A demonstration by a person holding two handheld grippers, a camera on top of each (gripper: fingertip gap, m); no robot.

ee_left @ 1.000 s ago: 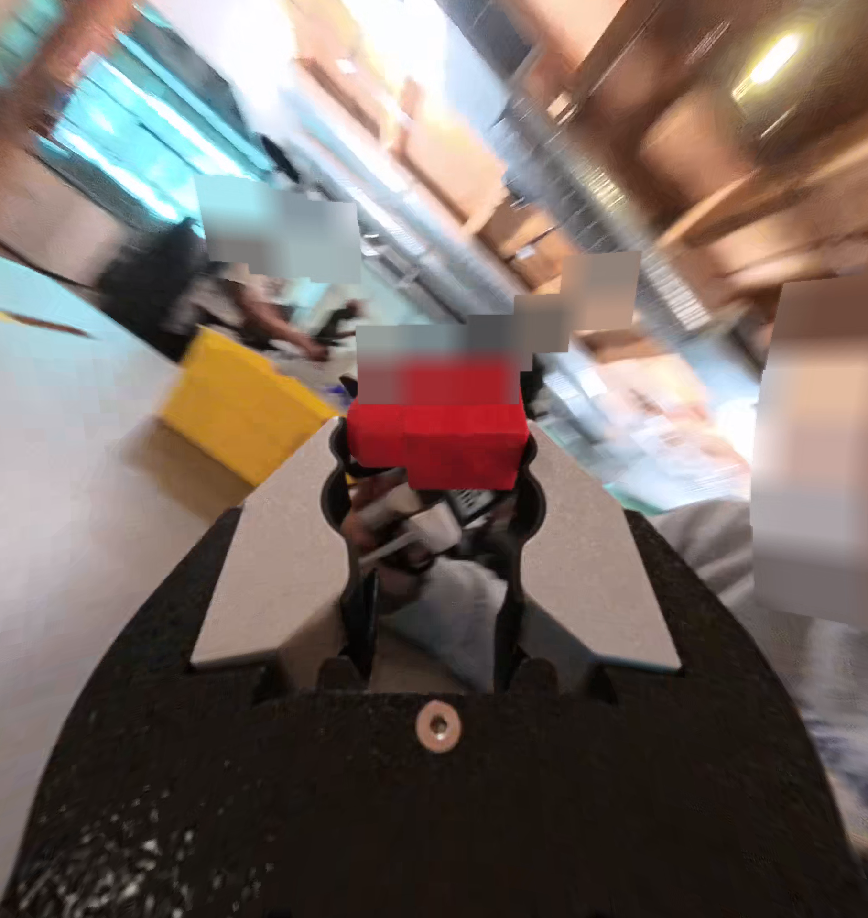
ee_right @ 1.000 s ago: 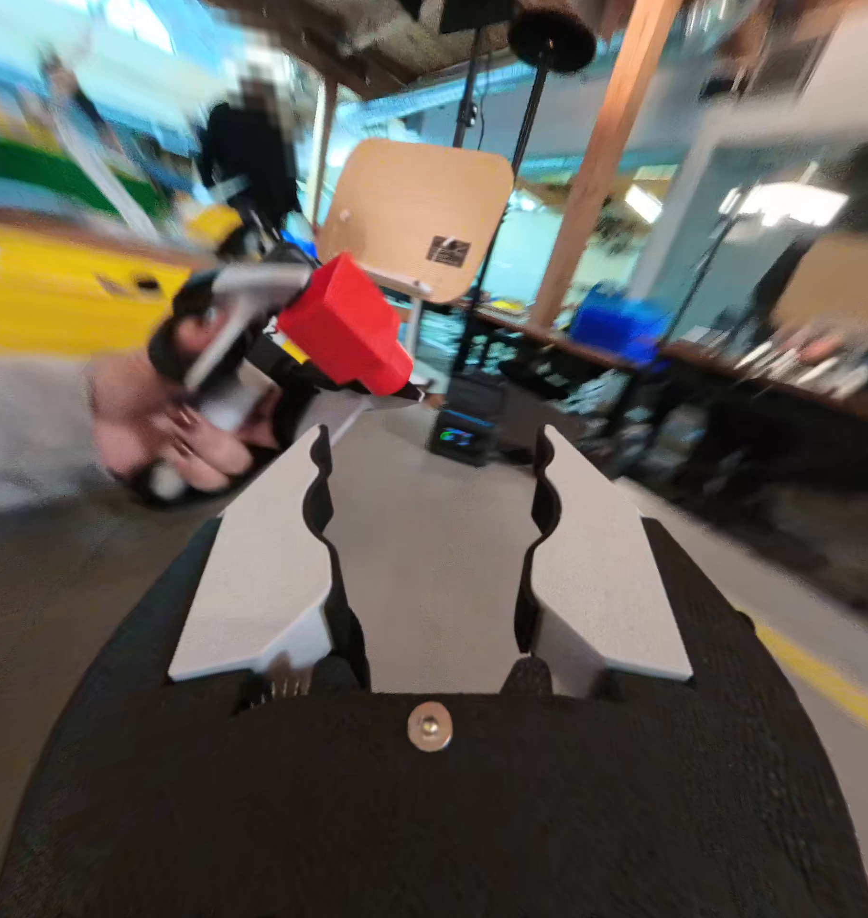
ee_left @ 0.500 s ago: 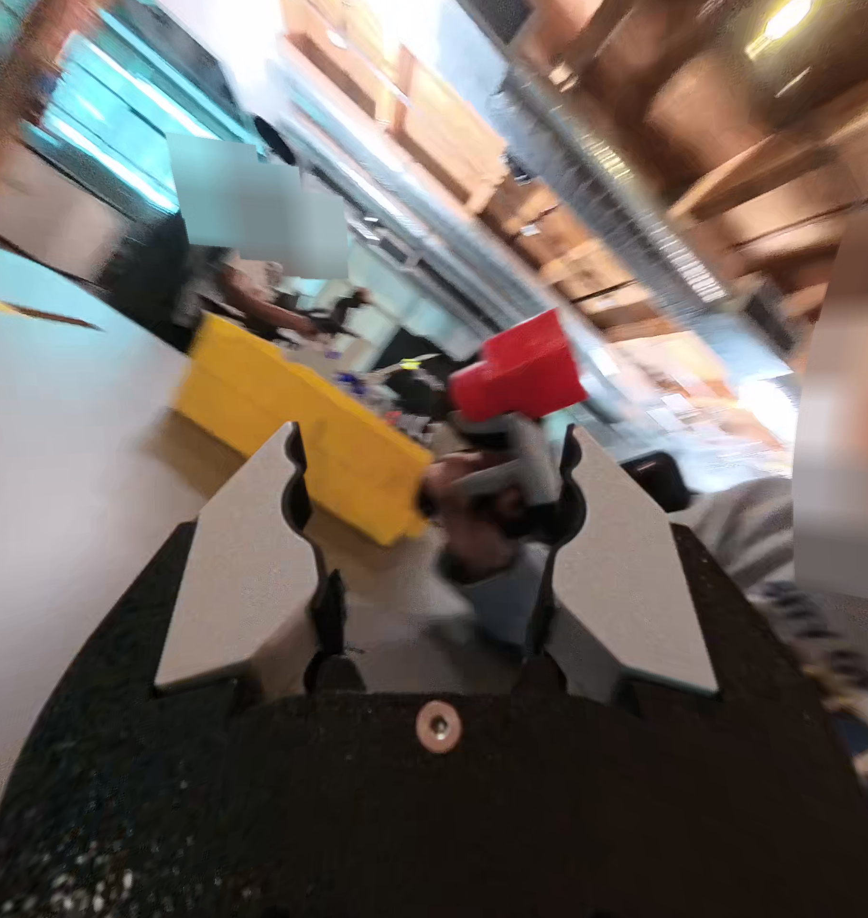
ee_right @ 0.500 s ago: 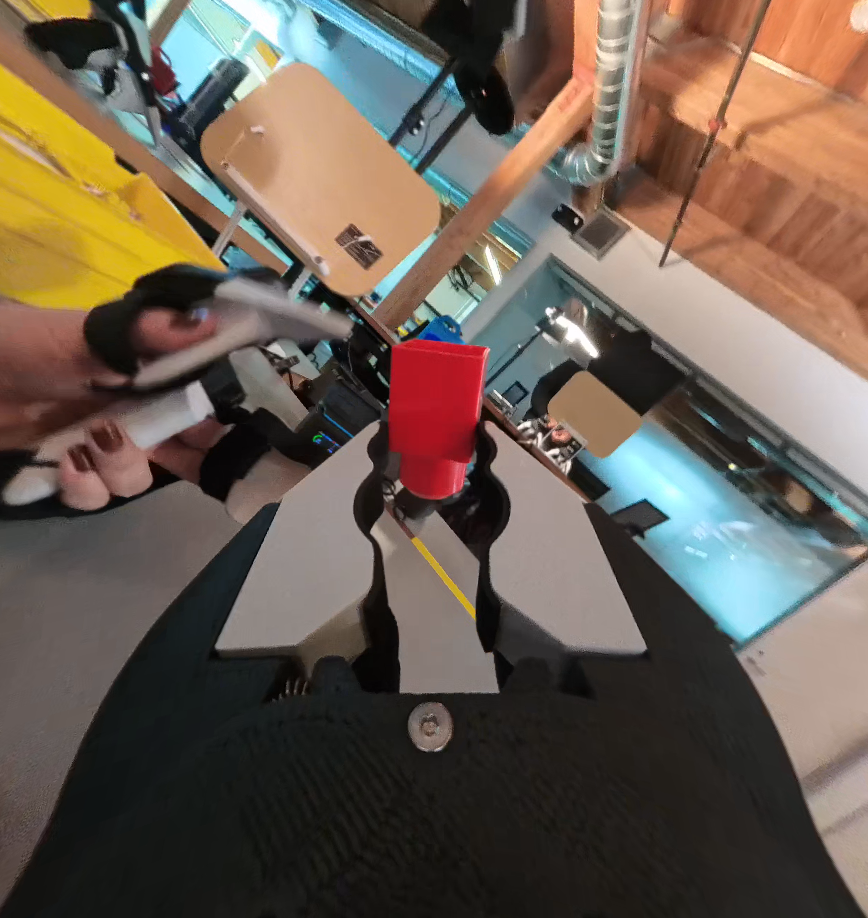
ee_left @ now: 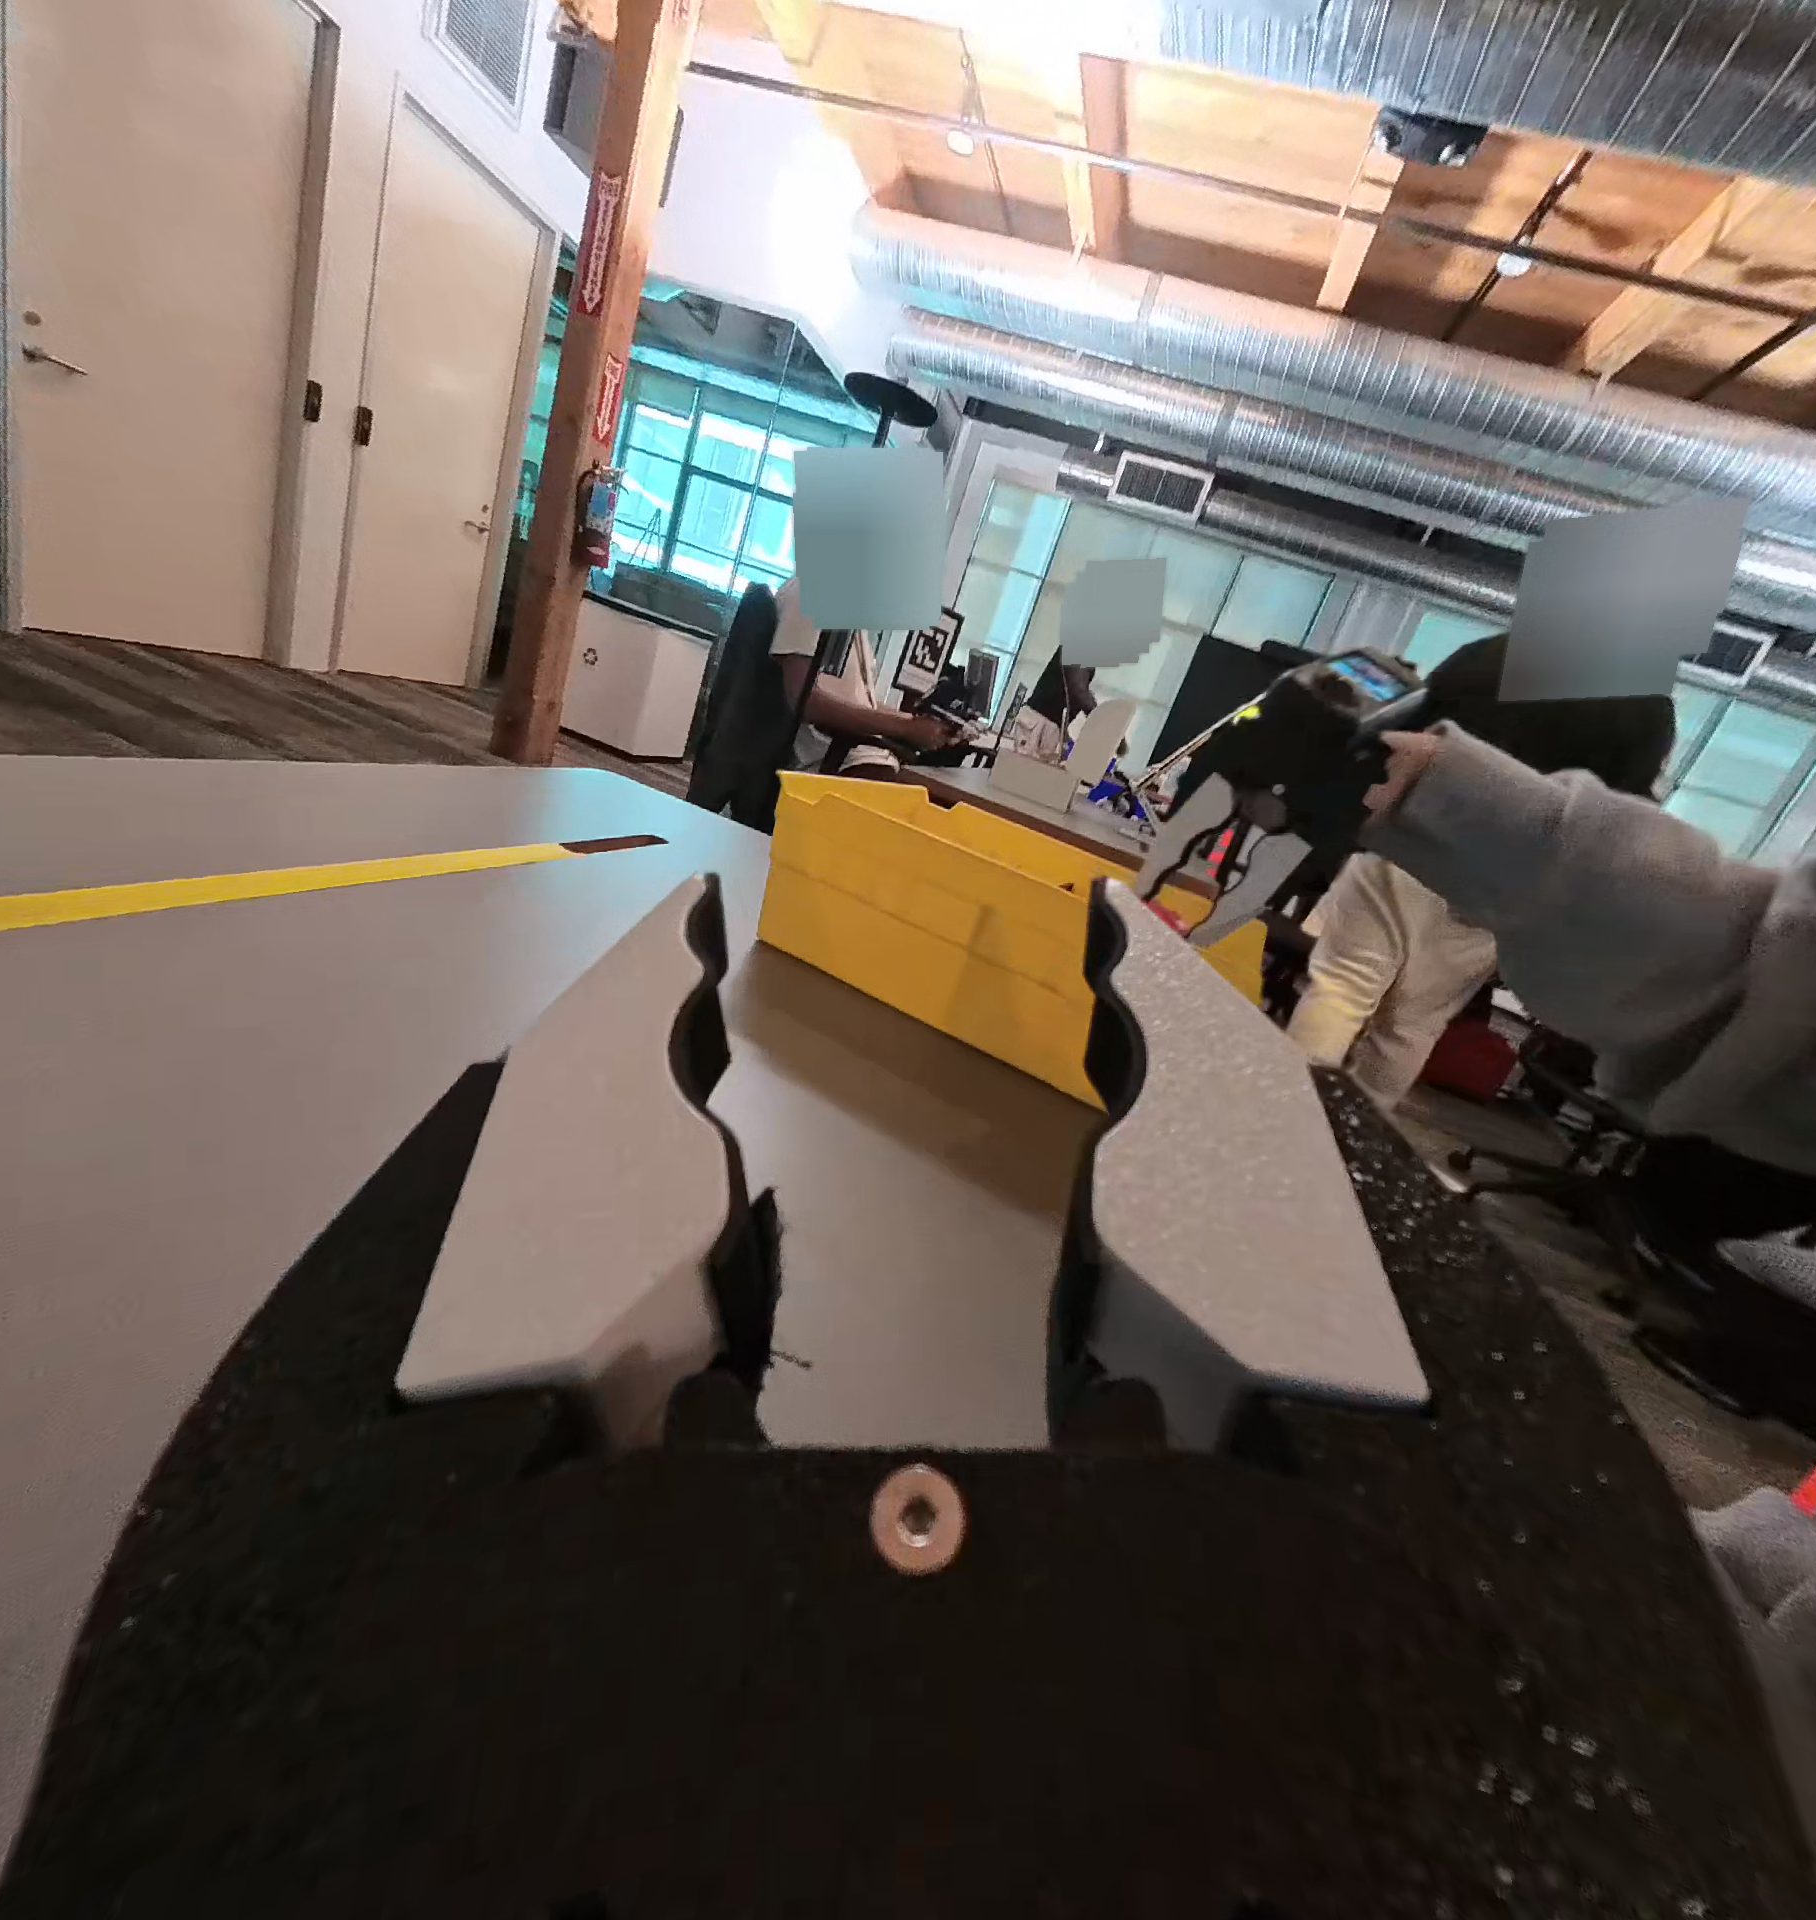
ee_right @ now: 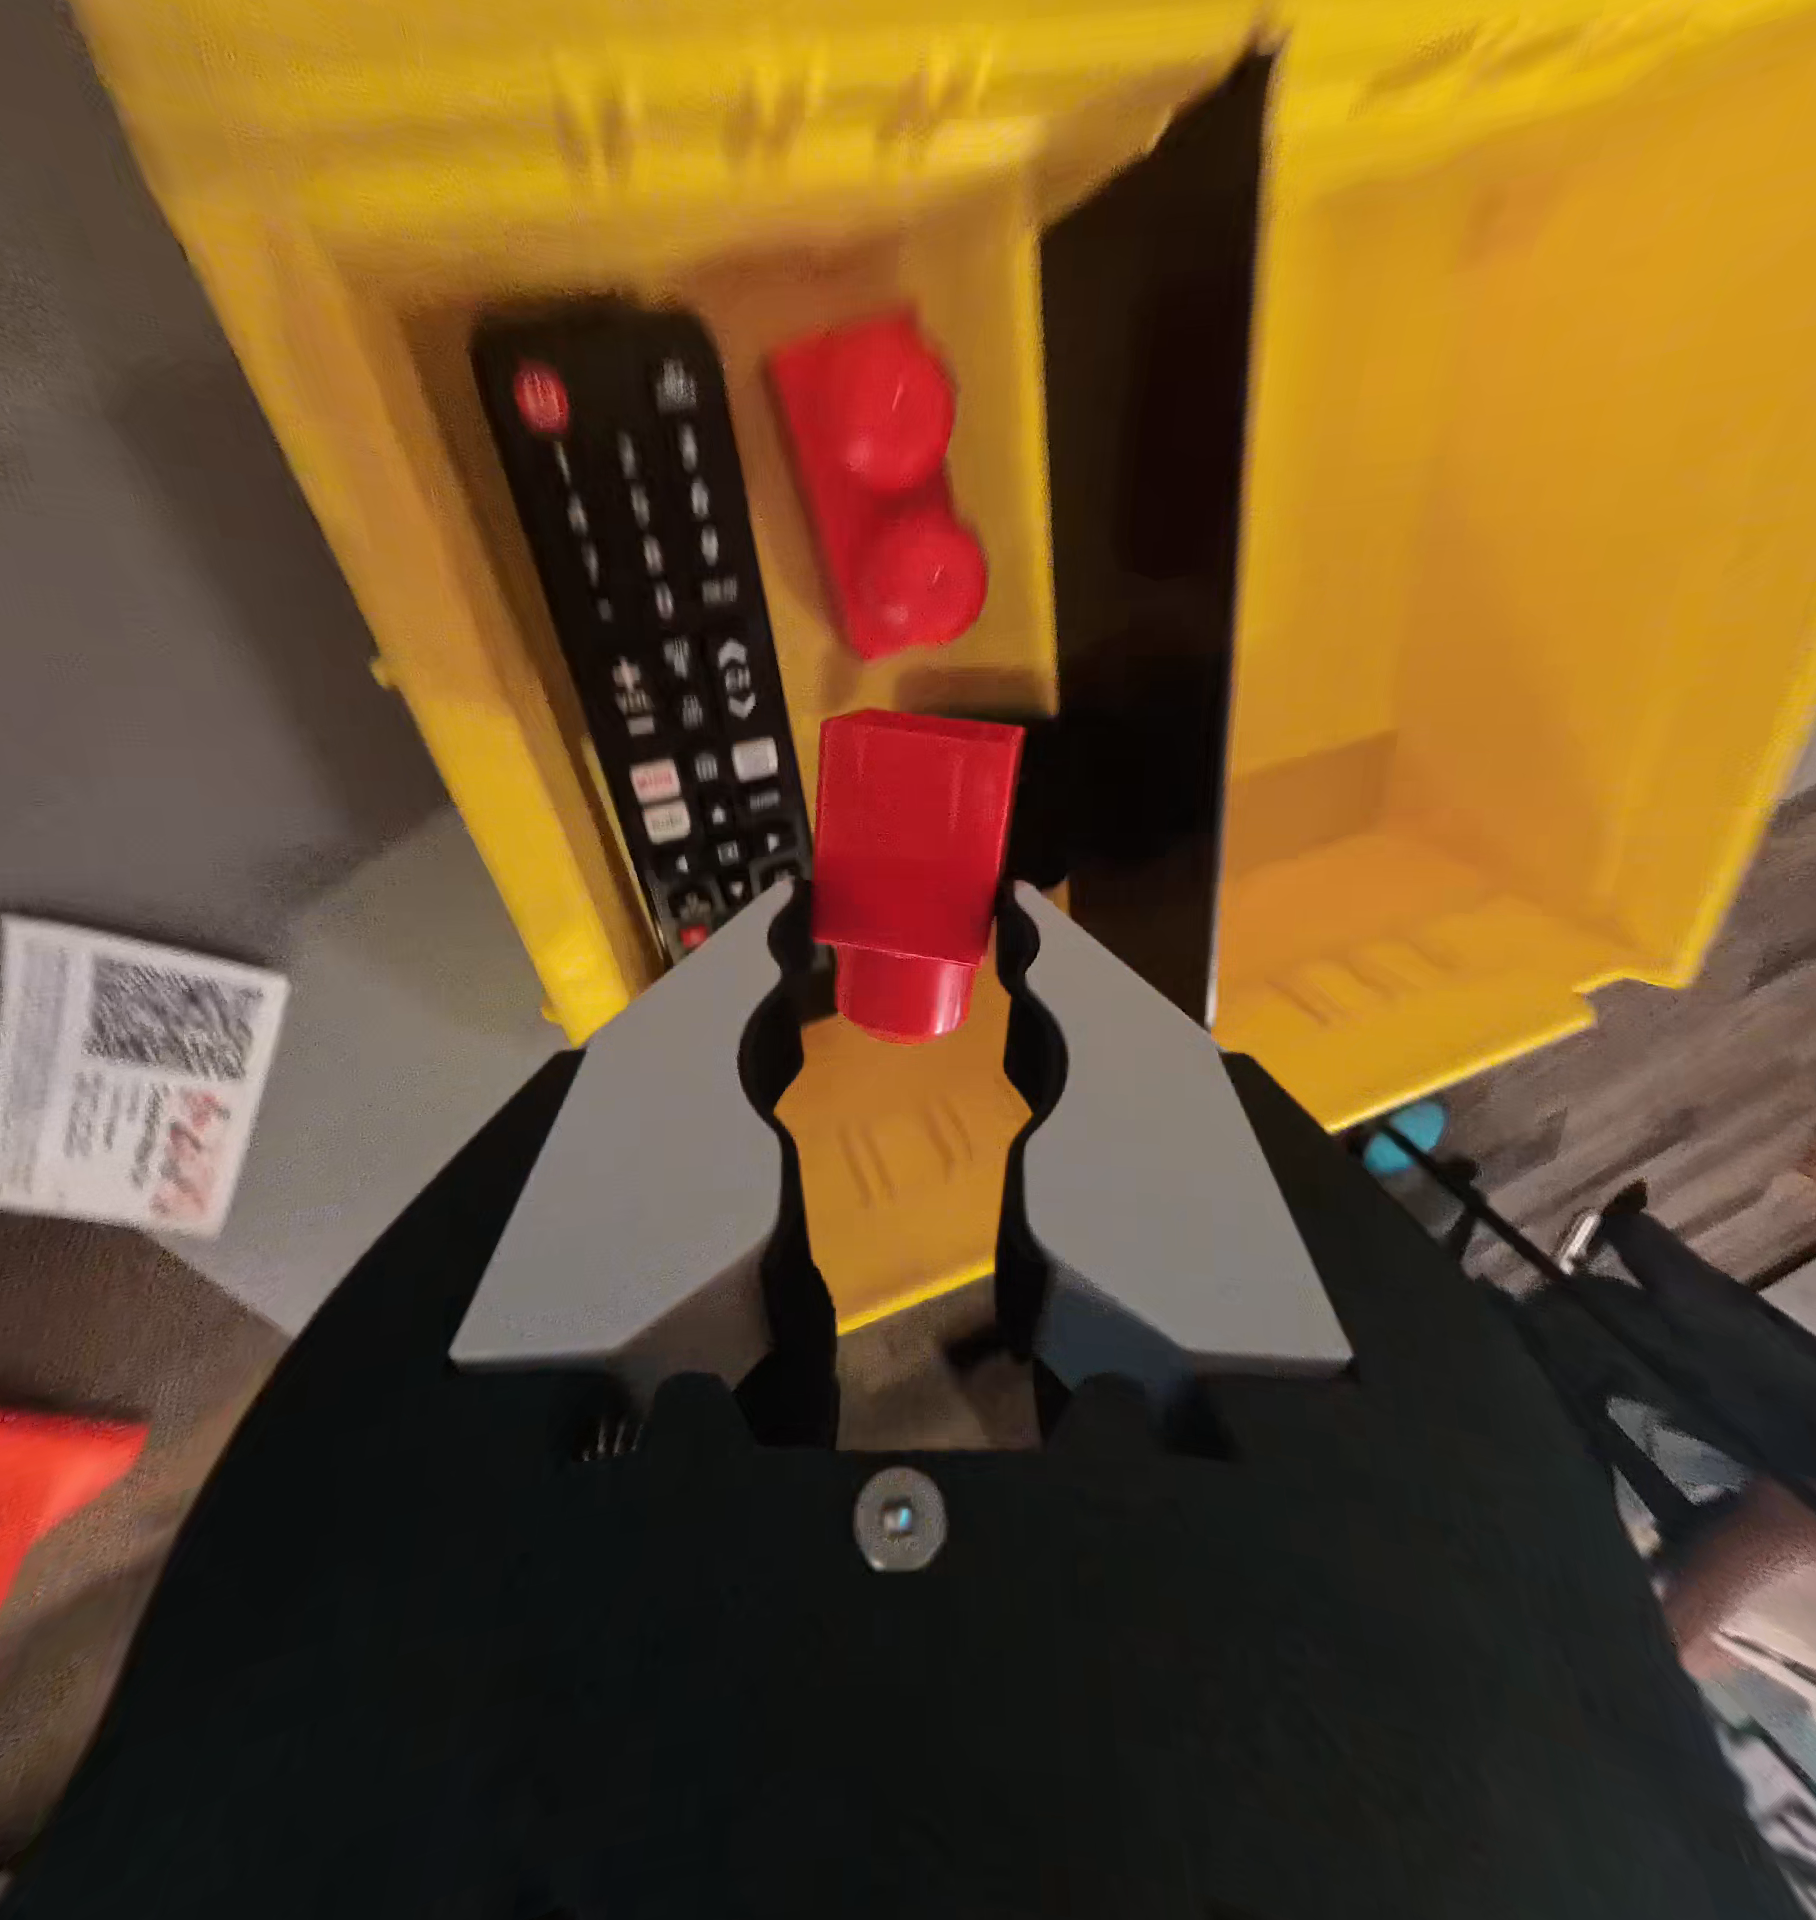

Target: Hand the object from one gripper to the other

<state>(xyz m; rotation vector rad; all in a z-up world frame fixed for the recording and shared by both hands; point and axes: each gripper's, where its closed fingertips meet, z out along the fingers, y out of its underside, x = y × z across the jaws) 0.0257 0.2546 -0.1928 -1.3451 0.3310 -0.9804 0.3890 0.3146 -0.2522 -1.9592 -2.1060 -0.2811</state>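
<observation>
From my left wrist view, the left claw [ee_left: 904, 925] stands wide with nothing between its grey fingers [ee_left: 592, 1132]. It hangs low over the grey table [ee_left: 208, 1039], which carries a strip of yellow tape [ee_left: 260, 883]. Ahead of the fingertips sits a yellow bin [ee_left: 914, 935] on the table. To the right I see the other claw [ee_left: 1210, 873], held by a hand [ee_left: 1403, 769] in a grey sleeve [ee_left: 1631, 935], pointing down behind the bin's far side. I cannot make out from here what it carries. People sit at desks in the background.

From my right wrist view, the right claw [ee_right: 904, 904] is narrowed on the red block [ee_right: 914, 831], gripping its body near the fingertips, with the round stud end toward the camera. The block is held above the yellow bin [ee_right: 384, 520], looking down into its left compartment. In that compartment lie a black remote control [ee_right: 644, 582] and, just beside it, a second red brick [ee_right: 873, 478] with two studs facing up. The right compartment [ee_right: 1506, 520] shows only yellow floor. A printed paper card [ee_right: 125, 1070] lies on the table left of the bin. The picture is somewhat blurred.
</observation>
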